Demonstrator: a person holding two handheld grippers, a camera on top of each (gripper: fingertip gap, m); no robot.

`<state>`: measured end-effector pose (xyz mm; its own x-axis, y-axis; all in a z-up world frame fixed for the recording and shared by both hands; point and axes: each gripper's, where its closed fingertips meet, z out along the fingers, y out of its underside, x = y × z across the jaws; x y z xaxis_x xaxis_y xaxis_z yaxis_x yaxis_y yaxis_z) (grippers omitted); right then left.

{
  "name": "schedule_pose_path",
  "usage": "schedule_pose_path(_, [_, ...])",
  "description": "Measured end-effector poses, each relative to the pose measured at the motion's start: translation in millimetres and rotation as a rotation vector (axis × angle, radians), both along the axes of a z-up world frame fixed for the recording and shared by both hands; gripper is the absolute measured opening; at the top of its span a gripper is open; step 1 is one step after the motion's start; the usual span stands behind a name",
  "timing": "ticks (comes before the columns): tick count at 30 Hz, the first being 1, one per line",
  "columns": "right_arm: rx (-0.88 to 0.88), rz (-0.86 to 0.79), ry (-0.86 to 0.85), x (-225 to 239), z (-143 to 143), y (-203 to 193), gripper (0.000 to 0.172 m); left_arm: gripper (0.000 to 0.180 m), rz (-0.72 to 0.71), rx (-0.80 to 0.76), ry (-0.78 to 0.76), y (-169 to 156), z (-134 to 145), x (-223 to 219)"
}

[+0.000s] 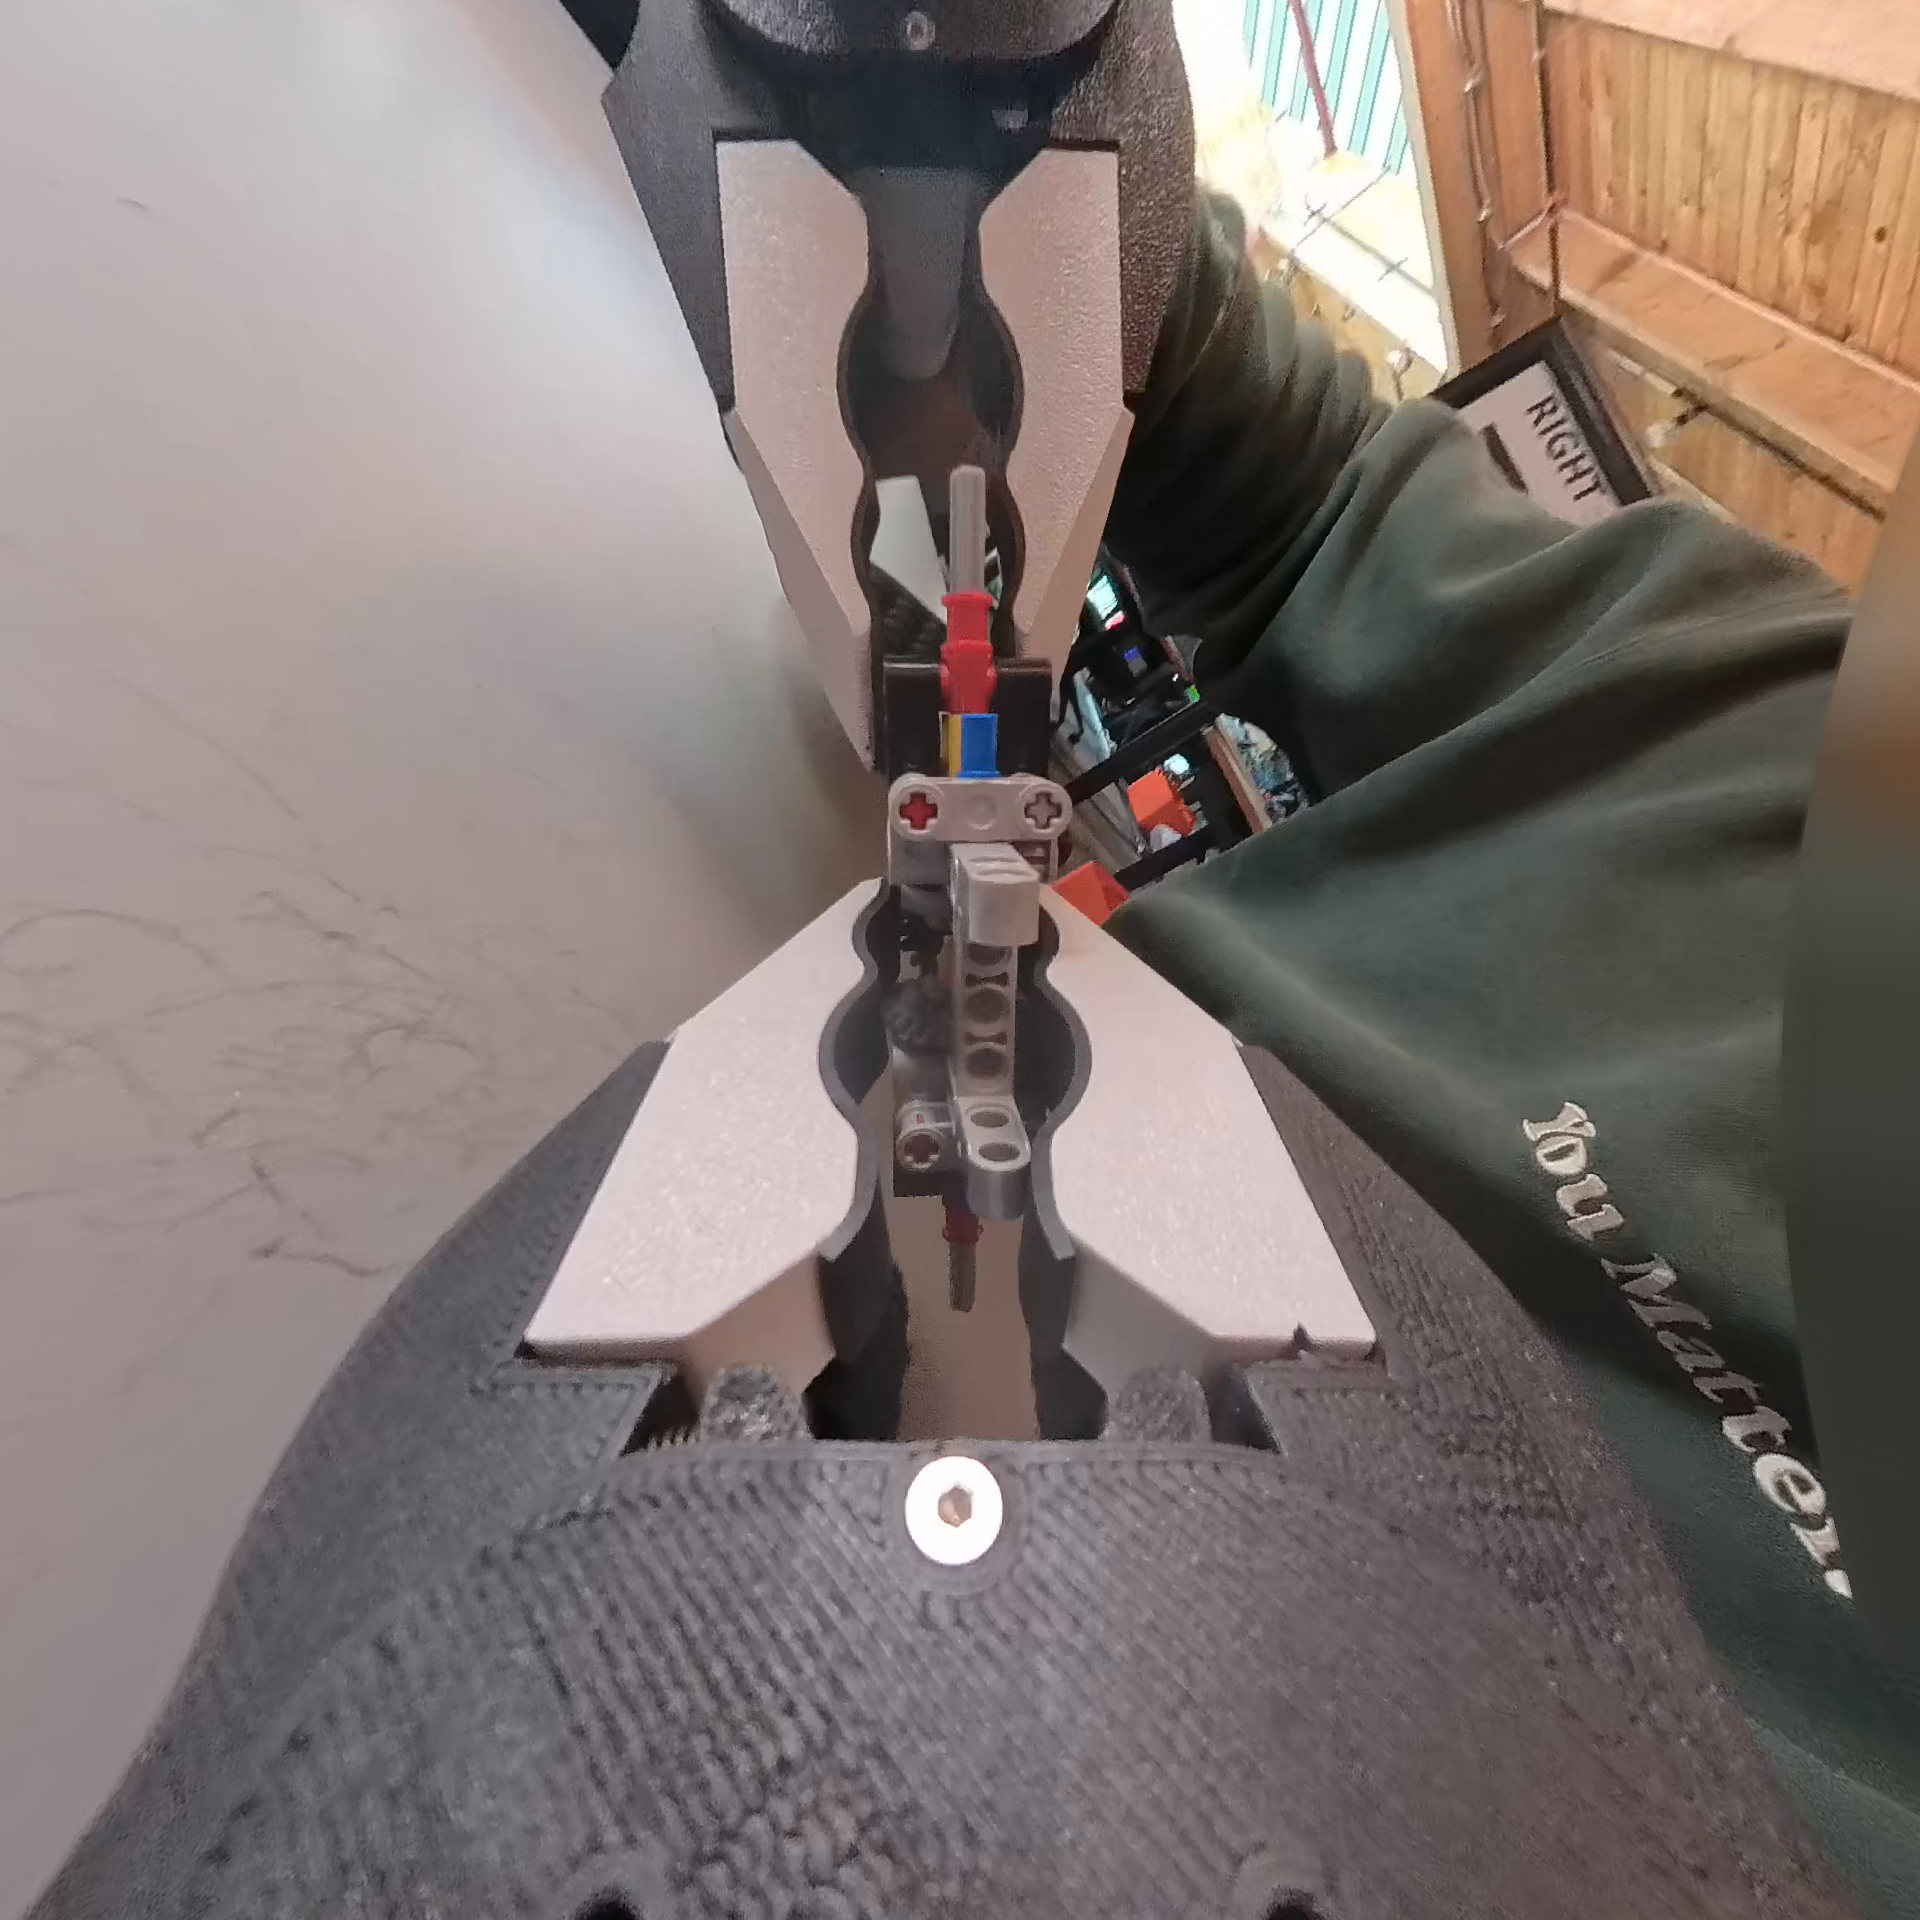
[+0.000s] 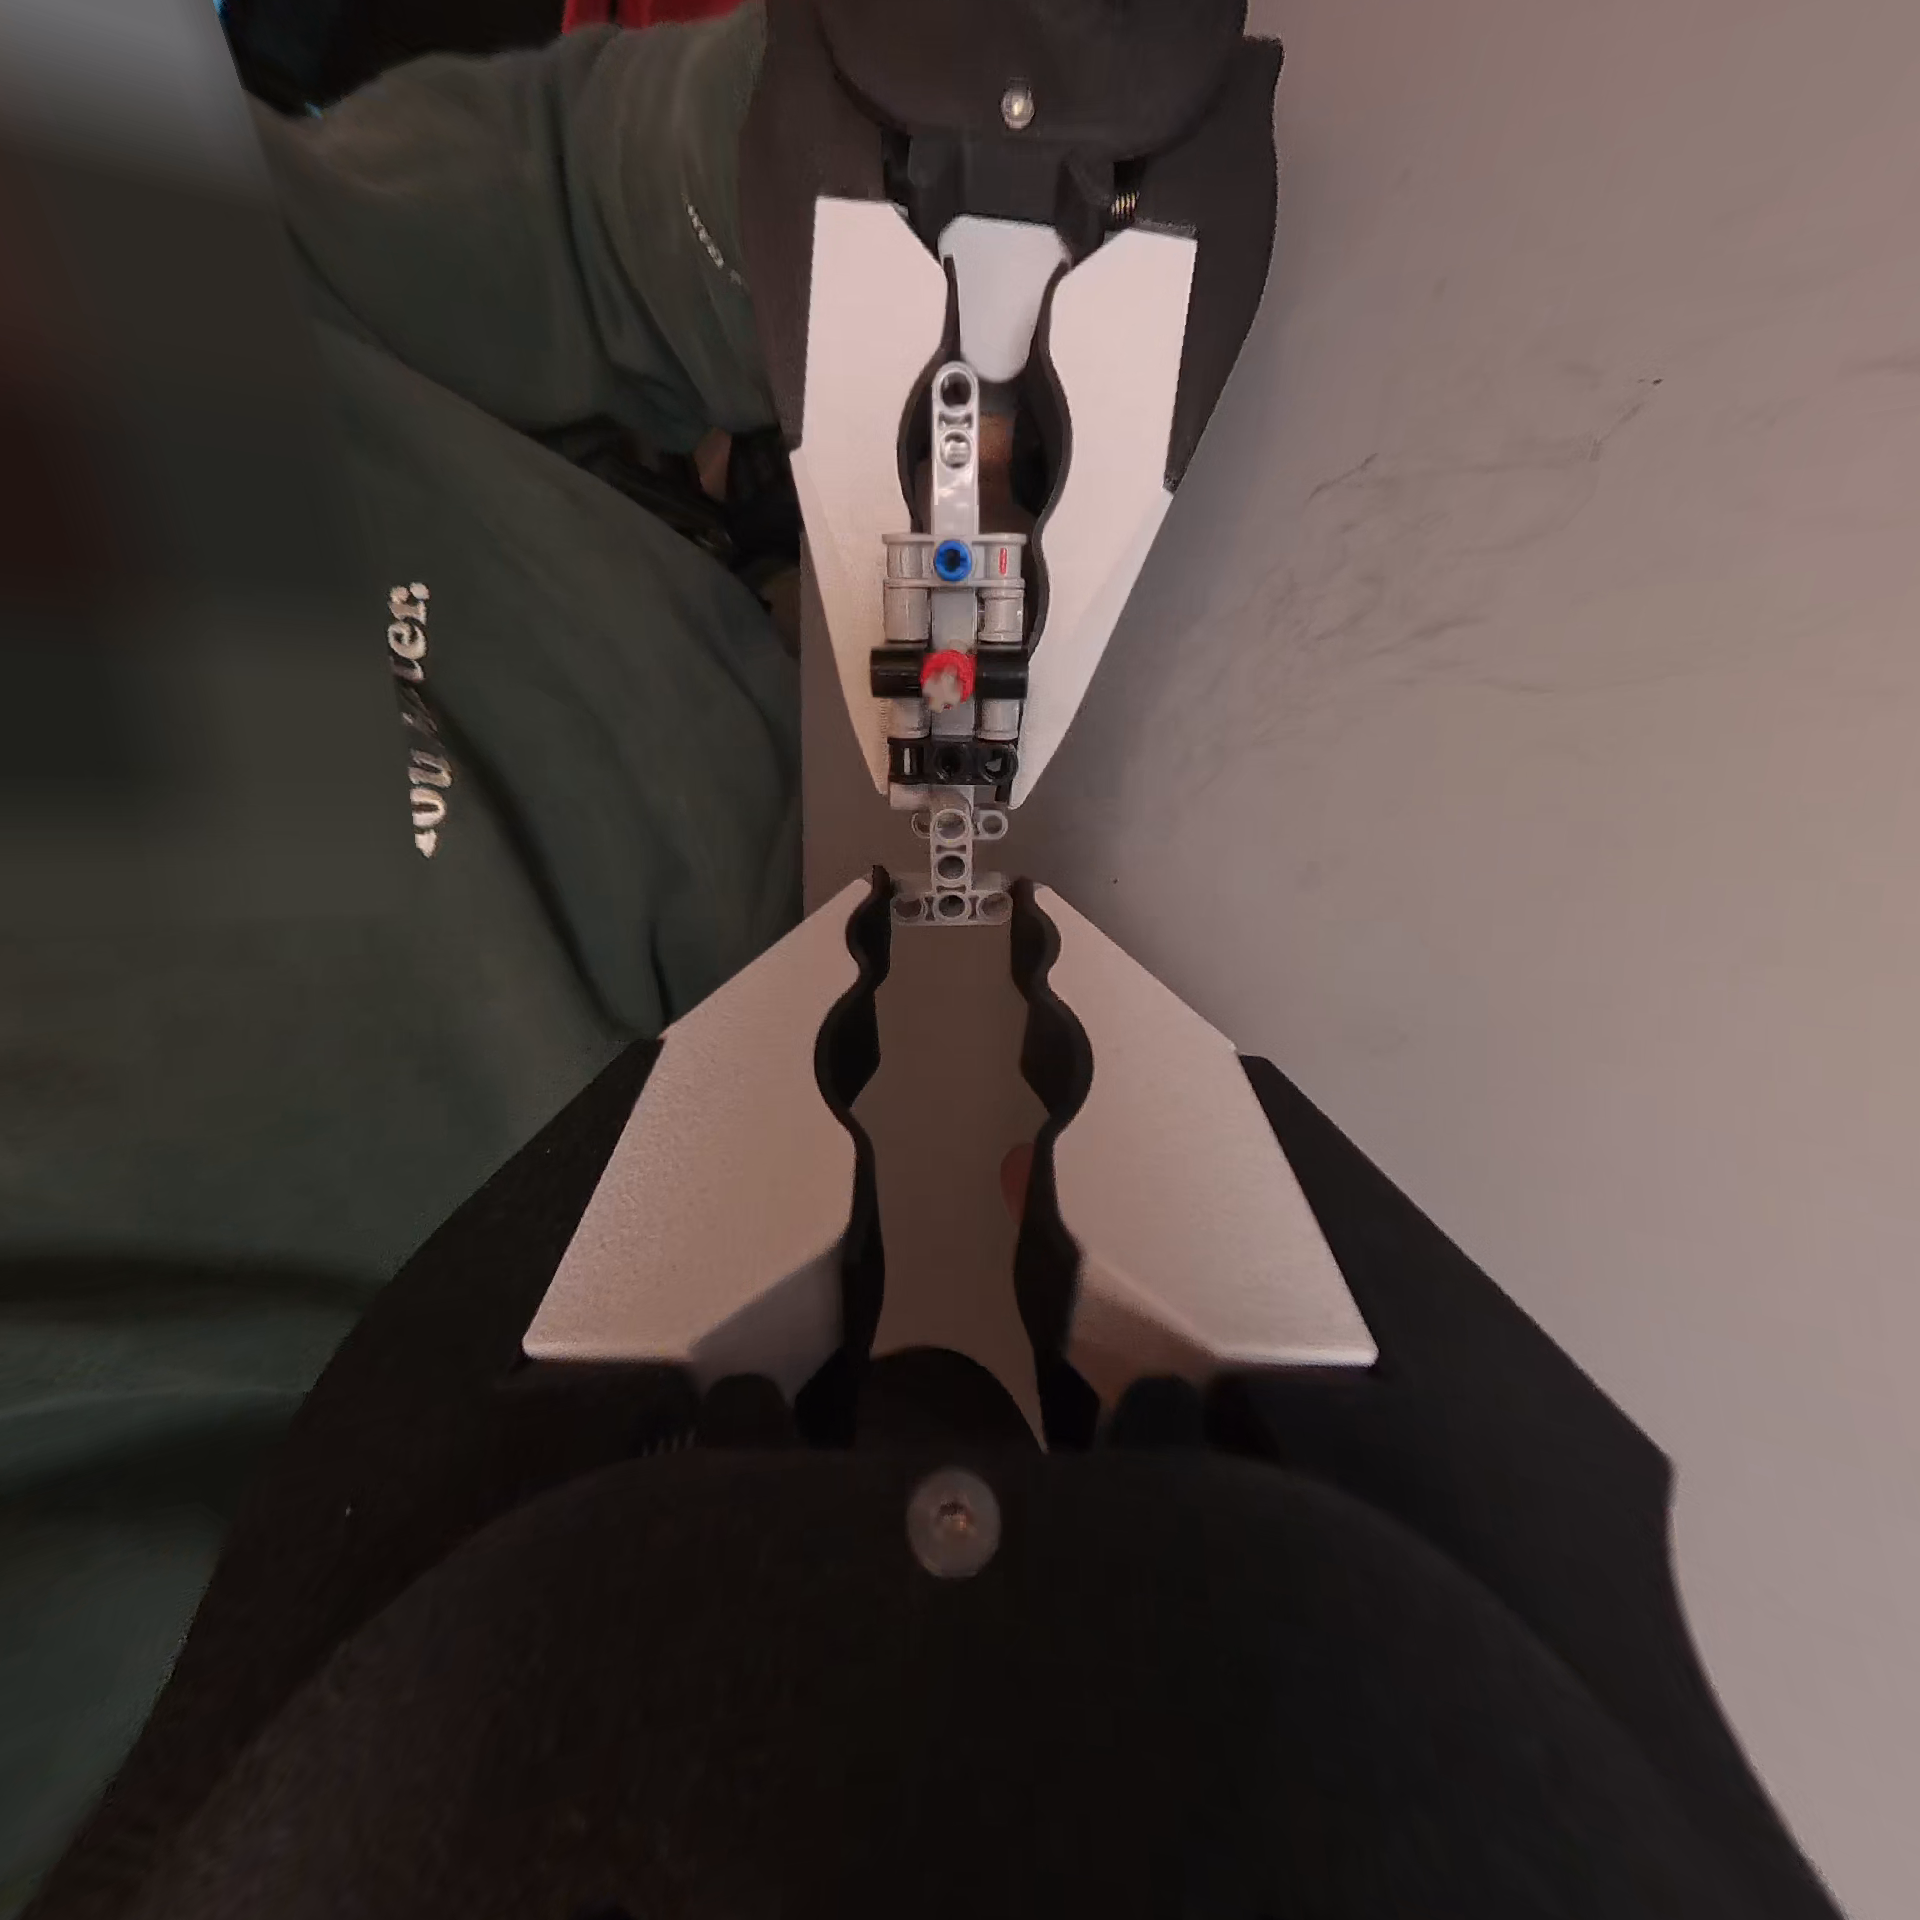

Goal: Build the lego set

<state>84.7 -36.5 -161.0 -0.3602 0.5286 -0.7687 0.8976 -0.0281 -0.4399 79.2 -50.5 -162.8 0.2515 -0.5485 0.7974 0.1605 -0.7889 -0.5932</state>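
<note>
Grippers face tip to tip along the grey brick assembly (image 1: 961, 977); my left gripper (image 1: 961, 894) pinches its near end, right gripper (image 2: 951, 899) pinches its grey cross-beam (image 2: 951, 906)

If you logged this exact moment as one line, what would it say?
left gripper: shut on grey toy-brick beam assembly | right gripper: shut on its grey T-shaped end | grippers face each other | below: pale scuffed tabletop

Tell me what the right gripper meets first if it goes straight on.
The brick assembly joined to the grey T-beam at its fingers, held by the facing left gripper; that gripper comes next, though depth is unclear.
</note>
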Motion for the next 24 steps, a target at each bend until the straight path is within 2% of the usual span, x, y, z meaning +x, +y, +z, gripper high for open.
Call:
schedule_pose_path(13, [0.118,0.175,-0.120,14,-21,-18,0.021,0.019,-0.046,0.015,0.101,-8,-12,11])
schedule_pose_path(19, [0.048,0.104,-0.087,8,-11,-17,0.022,0.020,-0.019,0.035,0.047,-4,-2,5])
schedule_pose_path(24, [-0.019,-0.027,0.056,-4,9,-9,0.026,0.019,0.019,0.081,-0.031,1,14,-4])
